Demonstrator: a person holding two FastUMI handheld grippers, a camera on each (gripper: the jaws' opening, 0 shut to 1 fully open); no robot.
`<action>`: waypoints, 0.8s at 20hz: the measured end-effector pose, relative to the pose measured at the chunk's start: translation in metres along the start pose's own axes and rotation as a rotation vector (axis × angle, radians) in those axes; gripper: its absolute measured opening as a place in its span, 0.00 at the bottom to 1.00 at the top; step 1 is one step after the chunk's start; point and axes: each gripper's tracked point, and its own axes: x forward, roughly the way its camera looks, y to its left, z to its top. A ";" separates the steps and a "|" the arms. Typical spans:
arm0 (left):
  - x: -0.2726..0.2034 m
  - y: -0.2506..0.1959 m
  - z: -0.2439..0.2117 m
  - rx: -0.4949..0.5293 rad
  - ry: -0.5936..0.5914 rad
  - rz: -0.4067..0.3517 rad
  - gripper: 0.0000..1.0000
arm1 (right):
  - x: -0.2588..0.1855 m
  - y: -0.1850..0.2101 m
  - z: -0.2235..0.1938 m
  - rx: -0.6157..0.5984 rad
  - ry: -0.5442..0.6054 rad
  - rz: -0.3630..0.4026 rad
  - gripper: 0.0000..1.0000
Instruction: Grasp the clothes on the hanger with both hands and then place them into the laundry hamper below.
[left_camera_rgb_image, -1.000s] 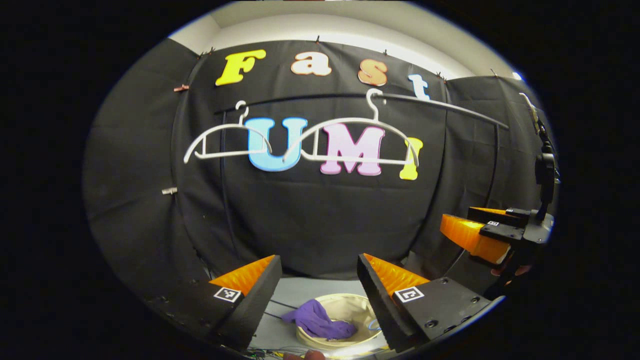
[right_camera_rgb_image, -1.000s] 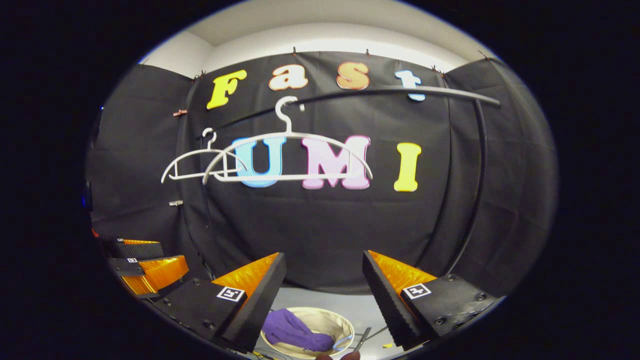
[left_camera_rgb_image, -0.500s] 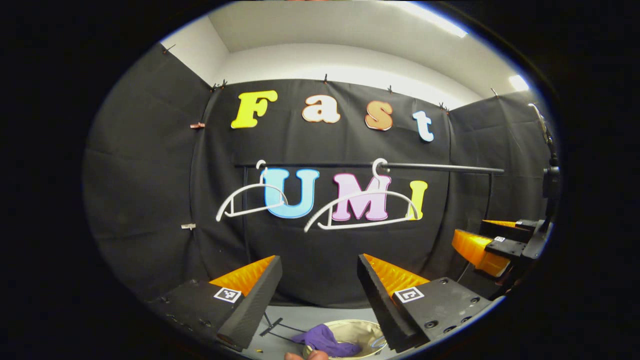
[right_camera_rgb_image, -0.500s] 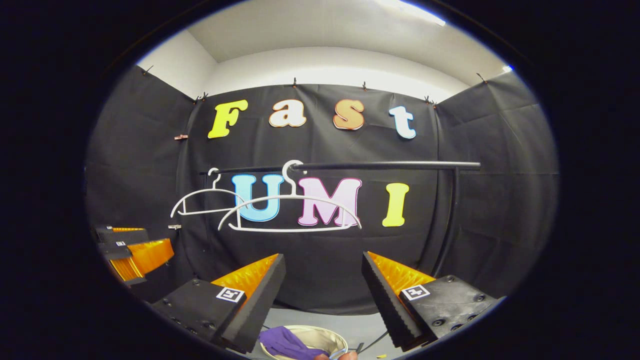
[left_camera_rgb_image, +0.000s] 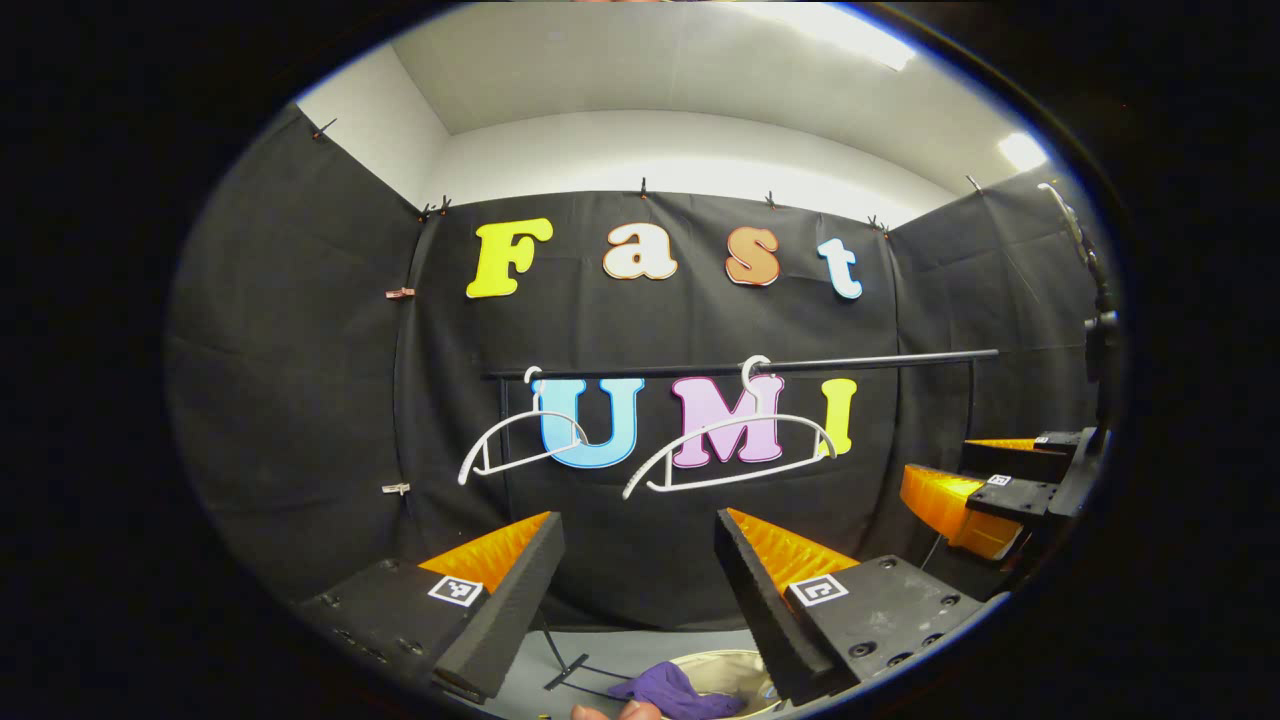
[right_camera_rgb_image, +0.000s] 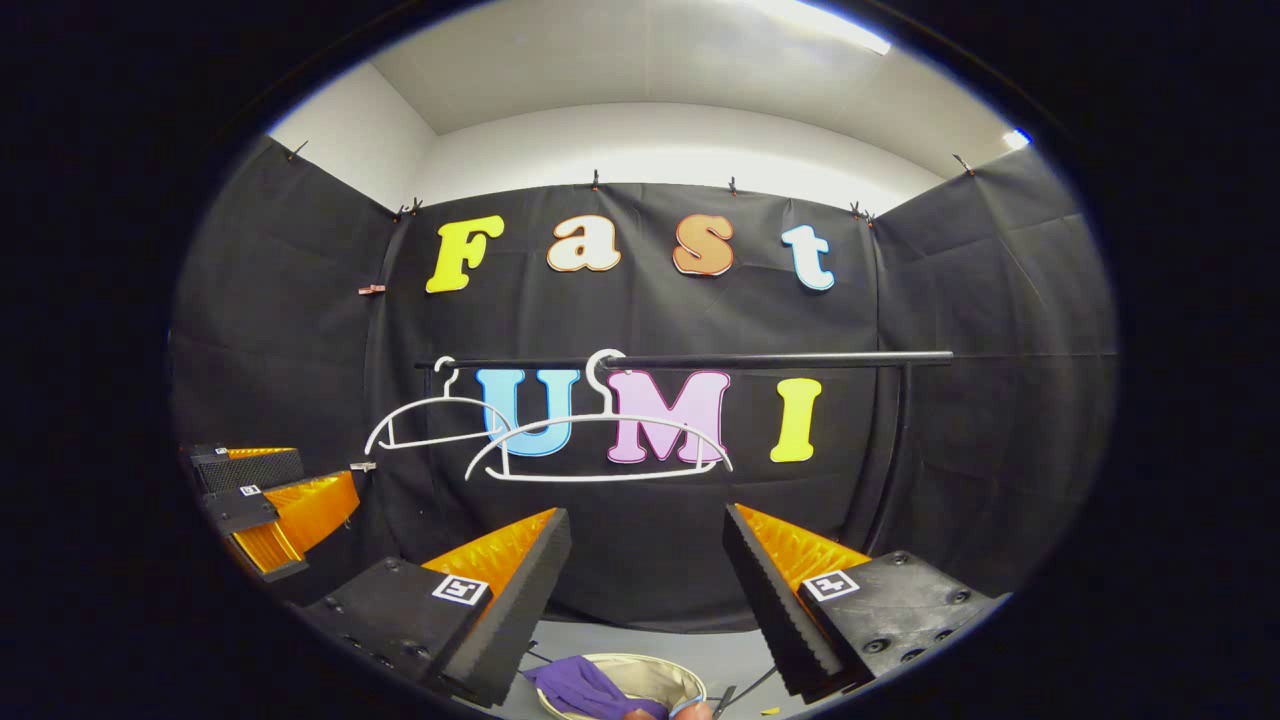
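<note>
Two bare white hangers (left_camera_rgb_image: 735, 450) (left_camera_rgb_image: 520, 445) hang on a black rail (left_camera_rgb_image: 740, 367); they appear again as hangers (right_camera_rgb_image: 600, 445) (right_camera_rgb_image: 432, 420) in the right gripper view. A purple garment (left_camera_rgb_image: 672, 690) lies in the cream hamper (left_camera_rgb_image: 745, 668) on the floor below, also visible as the garment (right_camera_rgb_image: 580, 685) in the hamper (right_camera_rgb_image: 655, 672). My left gripper (left_camera_rgb_image: 640, 535) is open and holds nothing, well back from the rail. My right gripper (right_camera_rgb_image: 648, 530) is open too, with nothing between its fingers. Each gripper sees the other off to its side: the right gripper (left_camera_rgb_image: 975, 480), the left gripper (right_camera_rgb_image: 270, 495).
The rail's right post (right_camera_rgb_image: 895, 460) stands near the side wall. A fingertip (left_camera_rgb_image: 610, 712) shows at the bottom edge. A grey floor (left_camera_rgb_image: 640, 650) lies under the rail. A dark stand (left_camera_rgb_image: 1095, 330) rises at the far right.
Both views have tilted upward and pulled back: the rail and hangers sit lower and smaller, more ceiling shows, and the hamper has slid toward the bottom edge. Both grippers stay open.
</note>
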 end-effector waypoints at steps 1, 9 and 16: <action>-0.002 0.000 0.000 0.000 0.001 -0.001 0.94 | 0.000 0.000 0.000 0.002 0.000 0.001 1.00; -0.004 -0.007 0.005 0.014 0.000 -0.016 0.92 | -0.003 -0.004 0.000 0.000 0.006 0.006 0.98; -0.007 -0.008 0.007 0.024 -0.010 -0.017 0.95 | -0.007 -0.010 0.006 -0.003 -0.010 -0.003 0.98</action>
